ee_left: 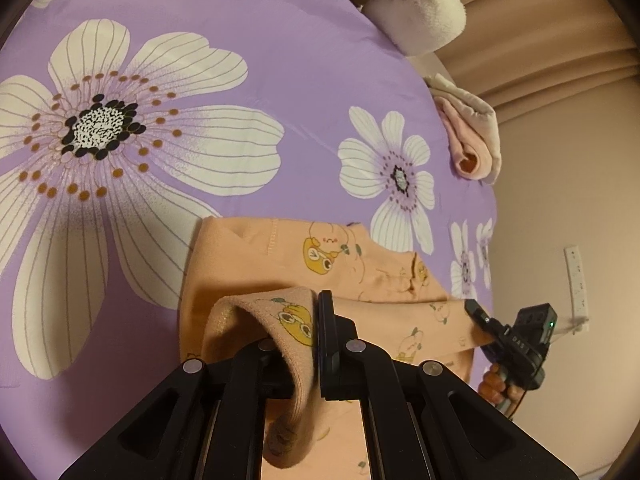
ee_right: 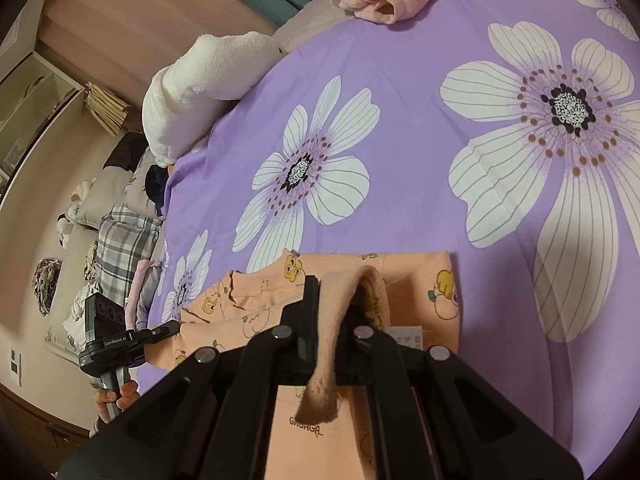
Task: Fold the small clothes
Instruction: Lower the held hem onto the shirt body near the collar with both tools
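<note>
In the left wrist view, my left gripper (ee_left: 316, 344) is clamped on the hem of the peach garment (ee_left: 340, 256), lying at 6 o'clock on the purple sheet (ee_left: 280, 60). I should lower both corners evenly.

In the right wrist view, my right gripper (ee_right: 340, 320) pinches the other corner; the garment's long axis runs from 9 to 3 o'clock.

Both wrist views look steeply down, close over the same purple bedspread (ee_left: 280, 60), from opposite ends.

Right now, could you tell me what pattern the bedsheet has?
The bedsheet is purple with large white flowers, clearest in the right wrist view.
</note>
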A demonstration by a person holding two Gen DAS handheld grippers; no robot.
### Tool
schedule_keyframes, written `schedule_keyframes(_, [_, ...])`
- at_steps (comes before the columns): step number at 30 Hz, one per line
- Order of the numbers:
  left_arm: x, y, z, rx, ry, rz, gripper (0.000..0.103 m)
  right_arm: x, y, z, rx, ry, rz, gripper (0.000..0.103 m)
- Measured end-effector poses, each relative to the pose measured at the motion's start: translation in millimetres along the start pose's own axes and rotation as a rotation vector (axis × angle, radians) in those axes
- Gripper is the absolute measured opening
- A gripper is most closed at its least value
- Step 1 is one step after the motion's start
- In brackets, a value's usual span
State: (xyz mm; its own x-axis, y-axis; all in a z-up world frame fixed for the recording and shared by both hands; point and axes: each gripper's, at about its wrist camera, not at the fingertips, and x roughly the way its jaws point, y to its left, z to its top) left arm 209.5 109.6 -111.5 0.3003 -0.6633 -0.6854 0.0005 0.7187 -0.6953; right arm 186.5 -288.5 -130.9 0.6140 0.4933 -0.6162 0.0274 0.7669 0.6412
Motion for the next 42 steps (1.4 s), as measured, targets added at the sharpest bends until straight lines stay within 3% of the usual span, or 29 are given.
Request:
schedule_keyframes(10, [6.6,6.8,3.8,-0.04,0.031,0.016,0.0,9.1,-11.5,3.6,0.065,0.041,0.006,0.006])
schedule_keyframes(42, [12.9,11.4,11.0,-0.063,0.069,0.033,0.0,17.4,-17.0,11.7,0.111,0.077,0.021,0.006])
